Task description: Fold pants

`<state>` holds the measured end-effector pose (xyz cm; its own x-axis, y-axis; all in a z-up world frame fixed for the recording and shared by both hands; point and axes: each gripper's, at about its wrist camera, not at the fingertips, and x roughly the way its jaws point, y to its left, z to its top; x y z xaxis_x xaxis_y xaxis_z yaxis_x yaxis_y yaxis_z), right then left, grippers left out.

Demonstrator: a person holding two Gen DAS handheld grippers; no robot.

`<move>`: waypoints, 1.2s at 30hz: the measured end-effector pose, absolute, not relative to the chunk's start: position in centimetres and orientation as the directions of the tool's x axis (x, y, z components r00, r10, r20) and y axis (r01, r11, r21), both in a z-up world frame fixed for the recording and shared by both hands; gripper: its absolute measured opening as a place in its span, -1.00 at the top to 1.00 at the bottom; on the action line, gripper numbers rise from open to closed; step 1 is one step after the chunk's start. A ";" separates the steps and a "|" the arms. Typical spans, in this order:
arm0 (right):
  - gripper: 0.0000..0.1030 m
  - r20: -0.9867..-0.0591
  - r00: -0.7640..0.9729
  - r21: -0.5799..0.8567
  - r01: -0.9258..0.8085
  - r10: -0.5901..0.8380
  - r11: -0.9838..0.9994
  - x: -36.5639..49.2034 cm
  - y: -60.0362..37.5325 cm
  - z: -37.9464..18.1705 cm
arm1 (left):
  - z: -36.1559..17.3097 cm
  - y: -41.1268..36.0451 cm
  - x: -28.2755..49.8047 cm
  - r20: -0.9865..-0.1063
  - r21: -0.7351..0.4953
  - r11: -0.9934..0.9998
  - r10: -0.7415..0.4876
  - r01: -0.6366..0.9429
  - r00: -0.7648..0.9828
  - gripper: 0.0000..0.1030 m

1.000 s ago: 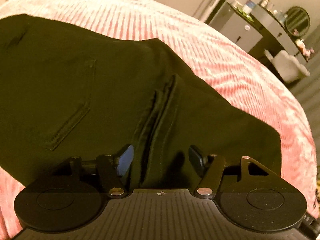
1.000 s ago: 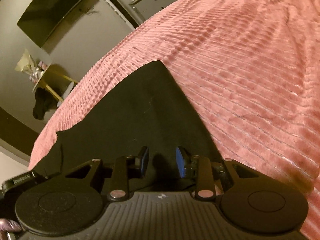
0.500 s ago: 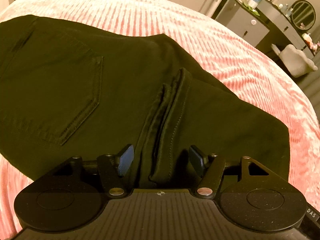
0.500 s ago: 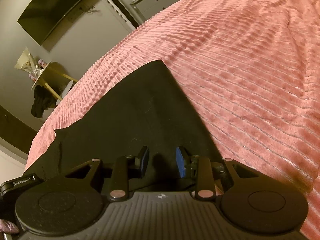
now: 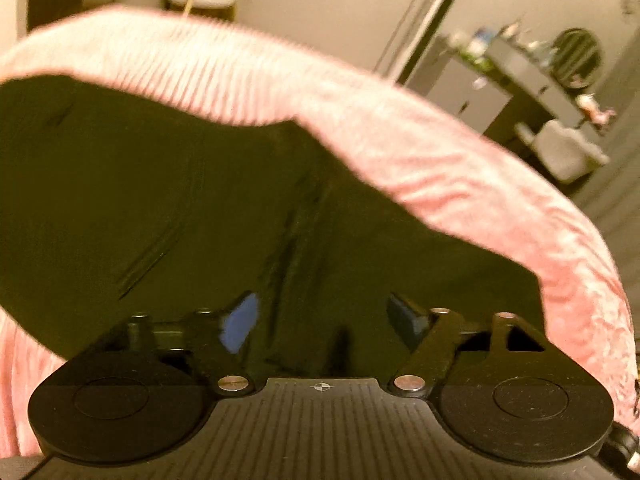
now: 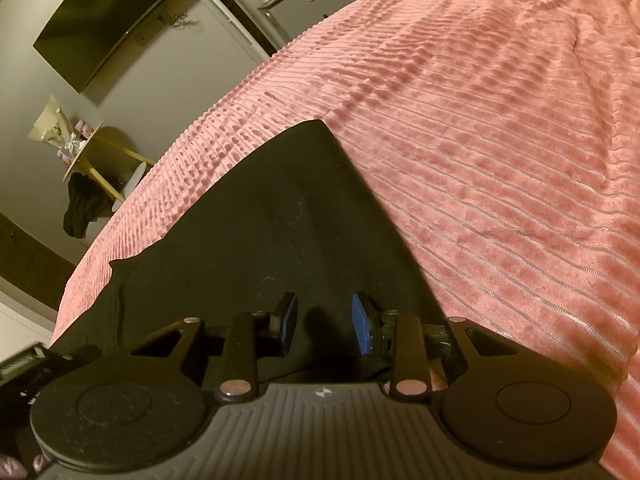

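Black pants [image 5: 160, 200] lie spread on a pink ribbed bedspread [image 5: 440, 168]. In the left wrist view, which is blurred, my left gripper [image 5: 324, 320] is open over the pants, its jaws either side of a raised seam ridge [image 5: 296, 232]; a back pocket [image 5: 140, 252] lies to the left. In the right wrist view my right gripper [image 6: 324, 320] is open, its blue pads just above the pants [image 6: 280, 208] near their right edge. A pointed corner of the cloth [image 6: 318, 126] reaches away from it. Neither gripper holds cloth.
The pink bedspread [image 6: 500, 140] stretches wide to the right of the pants. Beyond the bed are a wall TV [image 6: 104, 24], a grey cabinet [image 6: 308, 4], a small round table with dark cloth hanging [image 6: 88, 184], a dresser with a round mirror [image 5: 576, 60].
The left gripper has tipped and dropped lower over the pants, so more of the room shows and the view is blurred. The right gripper has barely moved. Both stay open.
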<state>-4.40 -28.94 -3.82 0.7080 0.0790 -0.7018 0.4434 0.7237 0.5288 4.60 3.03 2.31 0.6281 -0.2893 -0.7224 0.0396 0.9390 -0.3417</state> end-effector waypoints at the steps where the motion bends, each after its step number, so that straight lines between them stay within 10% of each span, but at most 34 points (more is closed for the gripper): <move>1: 0.42 -0.703 0.707 0.526 0.443 0.078 0.726 -4.4 -28.9 -3.8 | 2.2 2.5 4.5 -0.715 -0.345 0.936 -0.310 0.070 0.627 -0.71; 11: 0.40 -0.692 0.716 0.553 0.440 0.096 0.708 -4.6 -29.3 -4.0 | -0.7 3.5 7.2 -0.826 -0.207 0.976 -0.136 -0.069 0.546 -0.71; 20: 0.34 -0.686 0.721 0.563 0.435 0.104 0.703 -4.6 -29.4 -4.0 | 3.4 16.4 5.1 -0.681 -0.513 0.835 -0.257 -0.197 0.685 -1.00; 36: 0.13 -0.681 0.725 0.552 0.420 0.100 0.720 -4.3 -28.8 -3.8 | -4.8 35.7 2.5 -0.632 -0.752 0.393 -0.200 -0.529 0.749 -1.00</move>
